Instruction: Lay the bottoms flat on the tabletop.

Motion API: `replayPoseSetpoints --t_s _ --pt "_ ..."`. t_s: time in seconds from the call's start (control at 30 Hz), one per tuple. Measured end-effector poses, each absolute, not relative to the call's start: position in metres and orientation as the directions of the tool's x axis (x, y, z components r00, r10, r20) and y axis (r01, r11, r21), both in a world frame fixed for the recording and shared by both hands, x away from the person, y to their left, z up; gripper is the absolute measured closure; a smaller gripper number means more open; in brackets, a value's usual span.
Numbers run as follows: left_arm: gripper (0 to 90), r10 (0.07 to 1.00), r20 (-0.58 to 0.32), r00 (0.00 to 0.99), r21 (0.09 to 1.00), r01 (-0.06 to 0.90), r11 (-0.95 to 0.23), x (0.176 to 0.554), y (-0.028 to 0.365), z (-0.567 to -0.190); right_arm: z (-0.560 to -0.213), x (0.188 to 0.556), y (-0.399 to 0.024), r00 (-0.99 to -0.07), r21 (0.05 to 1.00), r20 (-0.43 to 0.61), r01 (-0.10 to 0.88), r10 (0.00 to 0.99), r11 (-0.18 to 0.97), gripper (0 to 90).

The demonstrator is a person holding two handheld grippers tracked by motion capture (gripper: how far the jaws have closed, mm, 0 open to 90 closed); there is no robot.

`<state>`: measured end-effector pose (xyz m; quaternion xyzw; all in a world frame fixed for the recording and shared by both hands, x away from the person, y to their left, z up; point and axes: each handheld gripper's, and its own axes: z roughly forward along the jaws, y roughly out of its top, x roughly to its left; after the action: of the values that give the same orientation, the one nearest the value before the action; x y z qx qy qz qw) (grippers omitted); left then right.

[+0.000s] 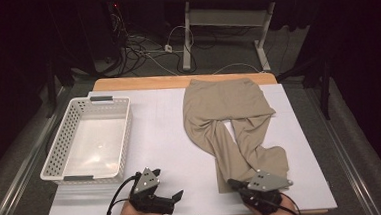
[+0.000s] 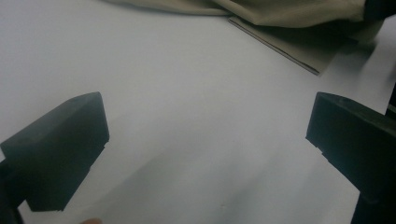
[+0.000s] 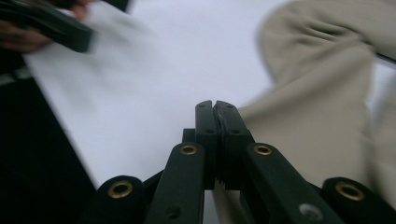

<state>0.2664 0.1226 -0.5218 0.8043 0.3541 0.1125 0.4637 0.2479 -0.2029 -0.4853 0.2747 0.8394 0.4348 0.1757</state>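
At the table's left edge the basket (image 1: pixel 87 139) stands open and bare inside, well apart from the work, so leave it alone for now. Your left gripper (image 1: pixel 165 195) rests near the front edge with its jaws spread wide over bare white table (image 1: pixel 165 139) and nothing between them; in the left gripper view a hem of the trousers (image 2: pixel 299 44) lies just ahead, so you are well placed to take it. The trousers (image 1: pixel 232 122) lie right of centre, waist toward the far edge, legs crossing and running down toward you. Your right gripper (image 1: pixel 236 185) sits at the bottom hem, jaws pressed fully together, and the right gripper view looks to have a thin edge of fabric pinched at the tips (image 3: pixel 216 114), though the hold is too fine to be sure of. Before you lift, check that the pinch has real cloth in it, not just a fringe. Bring the left across low, close on the other leg's hem, then raise both hands together so the legs fold evenly.
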Motion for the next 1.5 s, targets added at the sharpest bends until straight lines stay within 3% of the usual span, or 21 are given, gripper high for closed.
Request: replayPoseSetpoints --t_s 0.2,0.33,0.57,0.7,0.77,0.93,1.17,1.37,1.4,1.5 --pt "0.0 0.673 -0.147 0.725 0.829 0.461 -0.315 0.266 0.123 -0.522 -0.481 0.228 -0.148 -0.873 0.835 -0.06 0.222 0.484 0.503 89.3" --pt "0.0 0.672 -0.151 0.725 0.828 0.463 -0.315 0.266 0.123 -0.522 -0.477 0.224 -0.14 -0.888 0.846 -0.053 0.204 0.456 0.494 74.5" --pt "5.9 0.654 -0.083 0.752 0.797 0.443 -0.409 0.263 0.113 -0.521 -0.472 0.236 -0.182 -0.808 0.872 -0.042 0.257 0.588 0.416 67.1" --pt "18.3 0.619 -0.089 0.78 0.811 0.417 -0.411 0.261 0.107 -0.518 -0.474 0.242 -0.206 -0.753 0.877 -0.044 0.286 0.657 0.387 65.0" --pt "28.7 0.603 -0.07 0.795 0.807 0.4 -0.434 0.259 0.1 -0.517 -0.477 0.245 -0.217 -0.73 0.883 -0.029 0.302 0.682 0.361 61.8" --pt "34.3 0.524 -0.057 0.85 0.799 0.353 -0.487 0.252 0.075 -0.511 -0.486 0.247 -0.24 -0.675 0.883 -0.001 0.346 0.738 0.318 47.7" --pt "40.8 0.468 -0.085 0.88 0.773 0.355 -0.527 0.251 0.043 -0.513 -0.492 0.247 -0.264 -0.603 0.886 0.035 0.388 0.797 0.254 15.6" --pt "40.9 0.445 -0.086 0.891 0.702 0.371 -0.608 0.249 0.022 -0.519 -0.498 0.245 -0.282 -0.567 0.891 0.069 0.405 0.821 0.205 1.0" --pt "44.0 0.448 -0.053 0.893 0.703 0.352 -0.618 0.247 0.021 -0.52 -0.499 0.245 -0.284 -0.564 0.893 0.08 0.408 0.822 0.192 0.0" --pt "69.8 0.437 -0.026 0.899 0.7 0.329 -0.634 0.247 0.023 -0.519 -0.498 0.244 -0.286 -0.561 0.901 0.088 0.396 0.823 0.174 0.0"
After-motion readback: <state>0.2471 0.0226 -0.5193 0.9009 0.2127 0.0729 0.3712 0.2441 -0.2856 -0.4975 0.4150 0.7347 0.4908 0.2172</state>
